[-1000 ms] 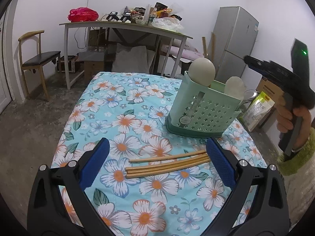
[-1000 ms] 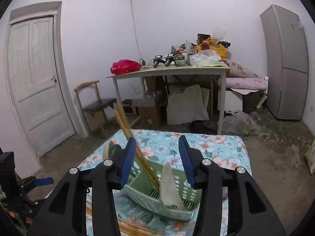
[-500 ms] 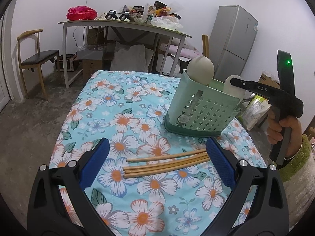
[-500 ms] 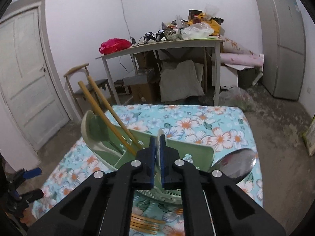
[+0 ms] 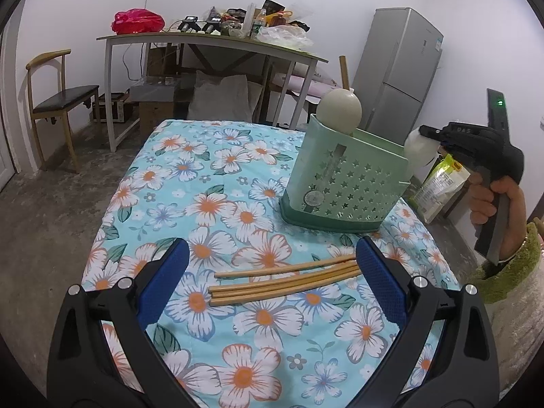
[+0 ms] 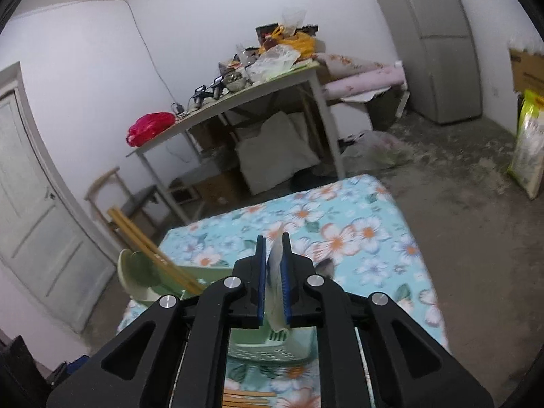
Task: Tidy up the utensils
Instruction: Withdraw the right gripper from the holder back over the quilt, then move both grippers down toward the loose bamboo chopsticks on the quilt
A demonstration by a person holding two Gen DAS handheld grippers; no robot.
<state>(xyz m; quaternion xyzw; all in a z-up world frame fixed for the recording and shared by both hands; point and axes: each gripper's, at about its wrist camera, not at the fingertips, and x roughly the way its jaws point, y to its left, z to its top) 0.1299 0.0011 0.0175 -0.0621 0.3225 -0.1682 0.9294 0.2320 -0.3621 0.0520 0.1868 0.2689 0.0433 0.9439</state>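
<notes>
A green perforated utensil basket (image 5: 343,183) stands on the floral tablecloth (image 5: 210,183). A pale green spoon (image 5: 341,110) and chopstick ends stick out of it. Several wooden chopsticks (image 5: 285,282) lie on the cloth between the wide-open fingers of my left gripper (image 5: 270,272). My right gripper (image 6: 273,255) is shut on a white spoon (image 6: 276,273) and holds it above the basket (image 6: 272,346). In the left wrist view that gripper (image 5: 428,136) sits at the basket's right rim with the white spoon (image 5: 418,149) in it.
A grey desk (image 5: 210,40) piled with clutter stands behind the table, with a wooden chair (image 5: 54,102) to its left and a fridge (image 5: 397,74) to its right. A yellow-green bag (image 5: 438,183) leans on the floor at right.
My right gripper closed on the white spoon in the basket and has lifted it upward. The left gripper stayed open over the chopsticks.
</notes>
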